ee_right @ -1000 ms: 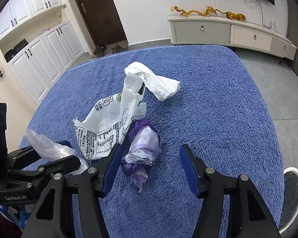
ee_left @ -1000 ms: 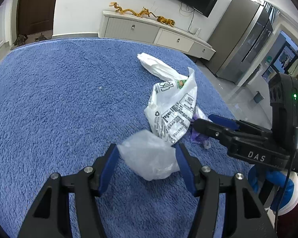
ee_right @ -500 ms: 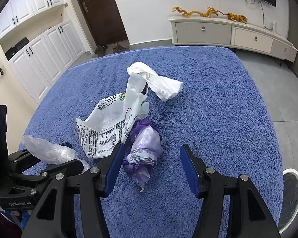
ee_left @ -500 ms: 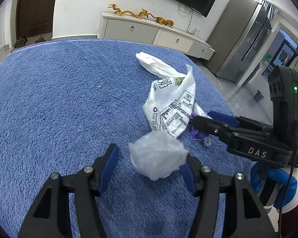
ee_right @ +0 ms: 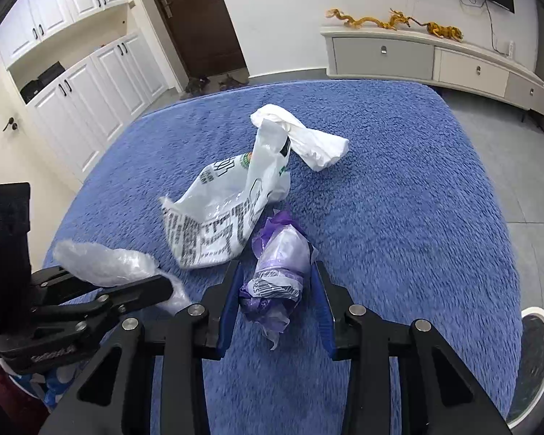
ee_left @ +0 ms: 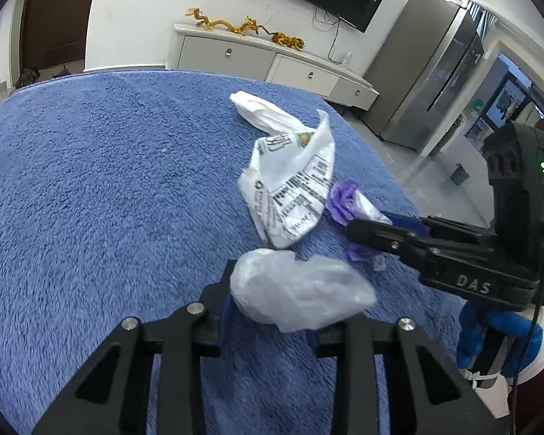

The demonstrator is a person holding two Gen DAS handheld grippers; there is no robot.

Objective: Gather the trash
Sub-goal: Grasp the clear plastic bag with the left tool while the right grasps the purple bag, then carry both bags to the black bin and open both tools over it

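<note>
Trash on the blue rug (ee_right: 399,188): the left tongs (ee_left: 272,308) have just closed onto a clear plastic wad (ee_left: 297,288), the right tongs (ee_right: 275,297) onto a purple bag bundle (ee_right: 281,264) (2 white bags lie loose beyond). Thin film may slip free on lifting, since each grip catches only crumpled folds.

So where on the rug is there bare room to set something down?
The blue rug is bare left of the printed bag, and right of the purple wrapper toward the round white object. It is crowded mid-rug: printed bag, white bag, purple wrapper, clear plastic.
</note>
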